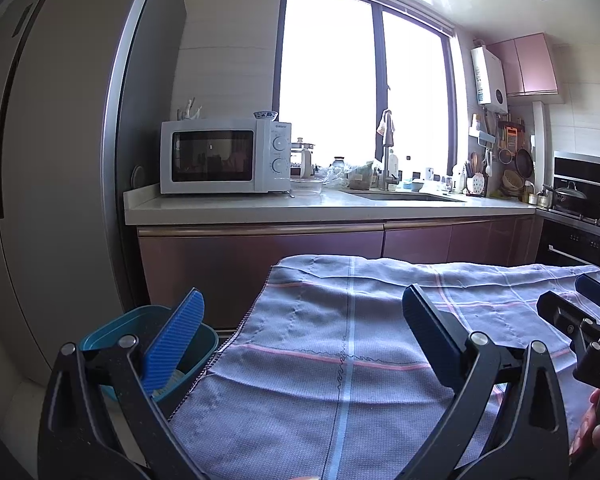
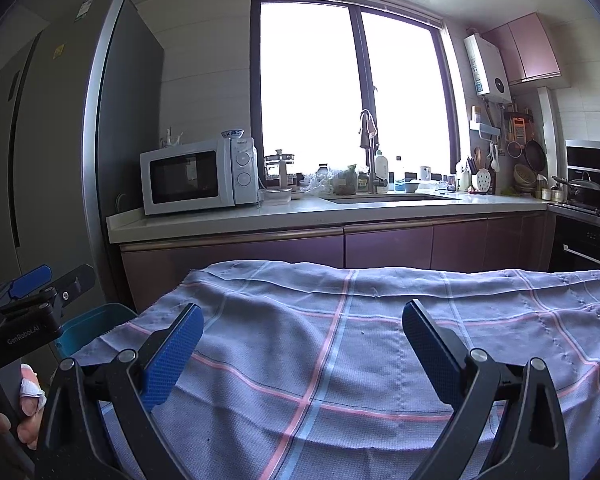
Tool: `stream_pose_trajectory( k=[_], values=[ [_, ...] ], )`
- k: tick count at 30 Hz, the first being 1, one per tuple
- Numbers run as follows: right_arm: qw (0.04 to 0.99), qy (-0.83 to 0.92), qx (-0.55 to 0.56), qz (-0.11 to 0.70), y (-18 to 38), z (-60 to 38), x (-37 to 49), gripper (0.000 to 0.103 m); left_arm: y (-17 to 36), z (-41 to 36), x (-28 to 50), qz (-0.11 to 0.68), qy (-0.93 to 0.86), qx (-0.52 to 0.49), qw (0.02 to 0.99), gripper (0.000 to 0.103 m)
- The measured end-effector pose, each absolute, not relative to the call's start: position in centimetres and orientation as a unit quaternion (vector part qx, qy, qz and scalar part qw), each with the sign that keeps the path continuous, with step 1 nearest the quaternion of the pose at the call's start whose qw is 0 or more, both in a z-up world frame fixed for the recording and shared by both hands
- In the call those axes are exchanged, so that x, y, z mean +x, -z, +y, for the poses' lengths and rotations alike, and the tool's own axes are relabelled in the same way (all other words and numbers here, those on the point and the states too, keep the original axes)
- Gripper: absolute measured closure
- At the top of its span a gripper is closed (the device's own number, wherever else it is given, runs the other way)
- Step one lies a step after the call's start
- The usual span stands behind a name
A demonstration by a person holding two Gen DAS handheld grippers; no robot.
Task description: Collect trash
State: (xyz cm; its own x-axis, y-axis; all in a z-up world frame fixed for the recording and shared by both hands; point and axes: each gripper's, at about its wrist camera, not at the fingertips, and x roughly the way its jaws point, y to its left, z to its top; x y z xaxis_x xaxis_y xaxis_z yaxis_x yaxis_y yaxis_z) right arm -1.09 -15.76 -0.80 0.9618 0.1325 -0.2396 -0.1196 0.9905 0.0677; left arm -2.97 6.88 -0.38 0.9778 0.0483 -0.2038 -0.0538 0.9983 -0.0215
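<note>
Meanwhile, both the left gripper and right gripper are hovering with fingers spread, grasping nothing, over the checked cloth; a teal bin is sitting beside it.

Left gripper and right gripper, fingers spread wide, empty.

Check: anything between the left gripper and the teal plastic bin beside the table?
Nothing visible. The open left gripper is above the checked cloth's left edge; the teal plastic bin sits just beyond, behind the left blue pad.
</note>
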Motion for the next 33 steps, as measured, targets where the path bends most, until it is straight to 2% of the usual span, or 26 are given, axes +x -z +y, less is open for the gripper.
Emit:
stream_pose_trajectory(
  k=[33],
  values=[
    [0.990,-0.063,0.029,0.122,0.73,-15.98,-1.19,0.007,0.19,6.60,-2.99,0.099,-0.026,-0.008,0.995,0.005]
  ],
)
